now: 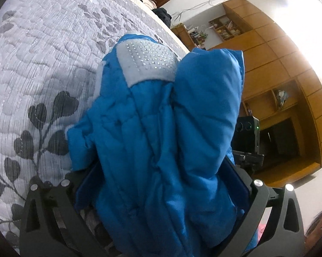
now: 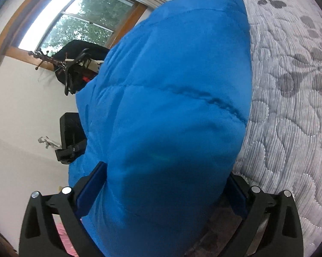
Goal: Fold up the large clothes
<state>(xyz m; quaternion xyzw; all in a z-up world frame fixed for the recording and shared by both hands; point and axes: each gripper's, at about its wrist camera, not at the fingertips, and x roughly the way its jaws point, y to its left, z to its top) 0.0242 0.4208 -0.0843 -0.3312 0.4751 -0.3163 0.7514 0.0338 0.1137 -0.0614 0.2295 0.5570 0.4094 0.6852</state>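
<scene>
Above the grey quilt (image 1: 43, 68), we are pinching the blue jacket (image 1: 161, 128) in both grippers, left gripper (image 1: 163, 184) and right gripper (image 2: 163, 184) each clamping bunched padding.

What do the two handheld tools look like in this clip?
Both look alike. The left tool has a black frame with triangular cut-outs, round silver bolt heads at the linkage joints, and flat dark blue fingers. The right tool shows the same black linkage arms, silver bolts and blue fingers. No cables, markings or sleeves are visible.
</scene>
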